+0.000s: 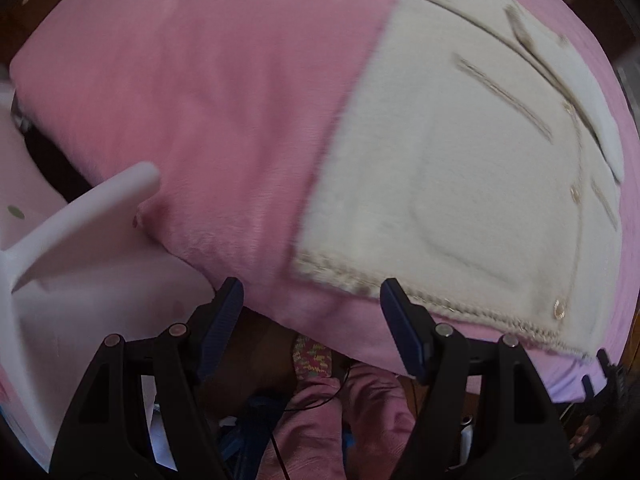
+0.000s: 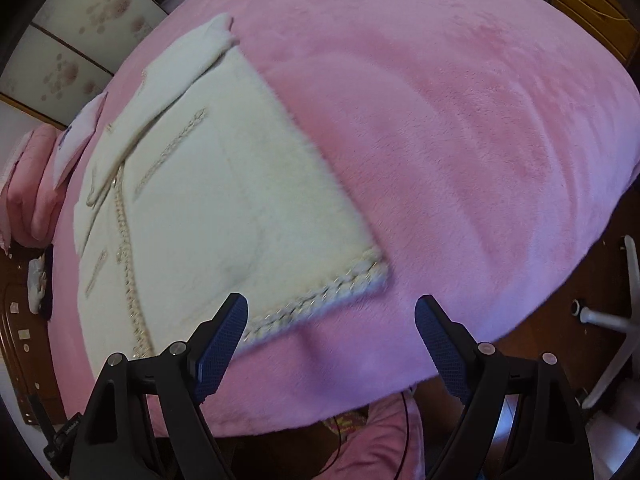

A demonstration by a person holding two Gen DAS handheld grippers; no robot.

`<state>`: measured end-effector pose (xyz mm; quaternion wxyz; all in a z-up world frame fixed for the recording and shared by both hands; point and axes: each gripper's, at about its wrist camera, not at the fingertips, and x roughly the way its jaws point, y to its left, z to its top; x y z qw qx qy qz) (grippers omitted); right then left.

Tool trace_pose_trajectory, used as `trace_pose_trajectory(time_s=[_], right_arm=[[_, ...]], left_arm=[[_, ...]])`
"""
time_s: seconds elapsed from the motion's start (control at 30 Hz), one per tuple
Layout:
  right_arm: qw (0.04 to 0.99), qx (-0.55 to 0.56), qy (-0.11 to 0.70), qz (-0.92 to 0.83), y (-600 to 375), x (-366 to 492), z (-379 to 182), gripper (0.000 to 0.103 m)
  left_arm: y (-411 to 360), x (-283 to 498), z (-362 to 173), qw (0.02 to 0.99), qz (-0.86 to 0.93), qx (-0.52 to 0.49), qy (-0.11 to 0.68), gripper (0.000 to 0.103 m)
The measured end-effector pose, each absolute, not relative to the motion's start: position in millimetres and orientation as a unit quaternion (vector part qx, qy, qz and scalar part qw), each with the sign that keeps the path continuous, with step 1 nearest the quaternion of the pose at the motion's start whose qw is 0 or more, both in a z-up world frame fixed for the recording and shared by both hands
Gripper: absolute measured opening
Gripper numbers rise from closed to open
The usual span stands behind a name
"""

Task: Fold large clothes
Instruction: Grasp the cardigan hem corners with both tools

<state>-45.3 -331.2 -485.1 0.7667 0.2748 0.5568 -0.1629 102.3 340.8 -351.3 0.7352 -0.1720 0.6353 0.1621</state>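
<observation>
A cream fuzzy jacket (image 1: 452, 168) with braided trim and small round buttons lies flat on a pink plush blanket (image 1: 200, 92). In the left wrist view my left gripper (image 1: 312, 304) hangs open above the blanket's near edge, its right finger just over the jacket's trimmed hem corner, nothing between the pads. In the right wrist view the same jacket (image 2: 224, 200) lies left of centre on the blanket (image 2: 460, 140). My right gripper (image 2: 332, 320) is open over the blanket beside the hem's right corner, its left finger over the braided hem (image 2: 320, 300). Neither gripper holds anything.
A white chair or stool part (image 1: 80, 216) sticks in beside the blanket at the left. A white chair base (image 2: 616, 320) stands on the brown floor at right. Pink cushions (image 2: 36, 184) and a wooden bed frame (image 2: 20, 320) lie at left. Pink-clad legs (image 1: 340, 420) show below.
</observation>
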Motion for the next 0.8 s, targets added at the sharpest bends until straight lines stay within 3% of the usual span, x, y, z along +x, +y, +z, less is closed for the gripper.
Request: trace_pose_trajectory(time_s=[0.13, 0.3, 0.63, 0.8], right_arm=[[0.768, 0.256, 0.571, -0.137, -342.3, -46.6, -508.0, 0.078], [0.77, 0.262, 0.568, -0.125, -349.7, -43.1, -521.5, 0.075], [0.779, 0.332, 0.515, -0.132, -357.0, -31.3, -510.3, 0.031], [0.787, 0.3, 0.528, -0.107, -336.2, -22.9, -501.9, 0.026]], left_arm=[[375.3, 92.2, -359.1, 0.742, 0.178, -0.226, 0.606, 0.068], [397.9, 88.3, -372.3, 0.736, 0.169, -0.269, 0.597, 0.068], [385.0, 102.4, -393.1, 0.738, 0.059, -0.284, 0.61, 0.068], [374.2, 108.9, -397.6, 0.749, 0.033, -0.246, 0.614, 0.063]])
